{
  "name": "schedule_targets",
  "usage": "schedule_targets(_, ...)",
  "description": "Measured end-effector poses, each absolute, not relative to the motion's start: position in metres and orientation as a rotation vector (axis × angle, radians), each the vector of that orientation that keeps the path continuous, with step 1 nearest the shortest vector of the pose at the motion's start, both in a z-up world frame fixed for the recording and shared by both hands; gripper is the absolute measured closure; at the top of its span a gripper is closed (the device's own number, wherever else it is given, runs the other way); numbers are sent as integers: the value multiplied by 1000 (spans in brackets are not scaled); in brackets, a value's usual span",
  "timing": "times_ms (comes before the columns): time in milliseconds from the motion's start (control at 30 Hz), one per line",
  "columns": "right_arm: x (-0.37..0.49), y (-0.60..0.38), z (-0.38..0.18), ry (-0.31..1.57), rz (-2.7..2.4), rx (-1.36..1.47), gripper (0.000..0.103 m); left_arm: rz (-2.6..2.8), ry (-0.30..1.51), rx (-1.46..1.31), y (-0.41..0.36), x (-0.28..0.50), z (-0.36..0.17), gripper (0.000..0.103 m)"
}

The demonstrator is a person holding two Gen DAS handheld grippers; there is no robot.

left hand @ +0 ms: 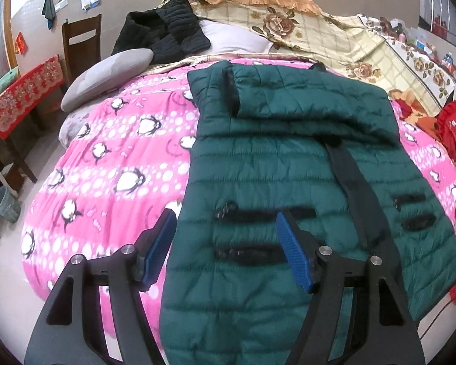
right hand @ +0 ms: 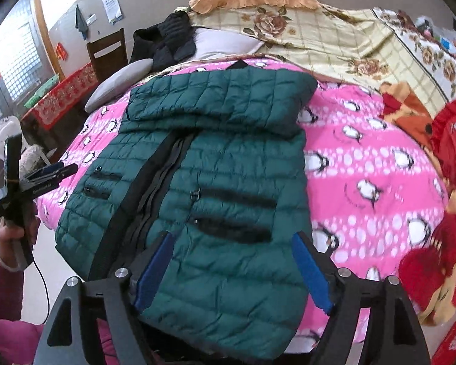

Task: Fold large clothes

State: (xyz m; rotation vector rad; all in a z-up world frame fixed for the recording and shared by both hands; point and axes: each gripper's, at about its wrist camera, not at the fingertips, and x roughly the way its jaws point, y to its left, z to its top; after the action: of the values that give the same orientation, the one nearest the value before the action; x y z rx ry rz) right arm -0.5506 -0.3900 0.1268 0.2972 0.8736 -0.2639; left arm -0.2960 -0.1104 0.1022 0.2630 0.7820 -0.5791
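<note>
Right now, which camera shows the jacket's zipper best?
The right wrist view: the zipper runs unobstructed down the green jacket, its teeth visible. In the left wrist view it is only a dark blurred strip, partly behind the left gripper.

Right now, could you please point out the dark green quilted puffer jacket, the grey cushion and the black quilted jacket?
Dark green quilted puffer jacket (right hand: 228, 182): right wrist view, front panel right of the zipper.
Grey cushion (left hand: 106, 76): left wrist view, middle of its top.
Black quilted jacket (left hand: 167, 33): left wrist view, centre of its heap.
</note>
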Motion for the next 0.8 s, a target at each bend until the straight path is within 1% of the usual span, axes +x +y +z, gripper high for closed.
schedule_targets(233, -570, -389, 111, 895, -282, 307, 23, -577, 815, 289, -102, -314, 86, 34)
schedule_targets(333, -577, -391, 105, 902, -287, 314, 21, -578, 837, 279, -97, -318, 80, 34)
schedule_targets(567, -589, -390, 86, 943, -303, 320, 21, -574, 886, 258, -77, -324, 67, 34)
schedule_targets(800, -597, -388, 77, 956, -308, 322, 20, -598, 1031, 106, -39, -320, 52, 34)
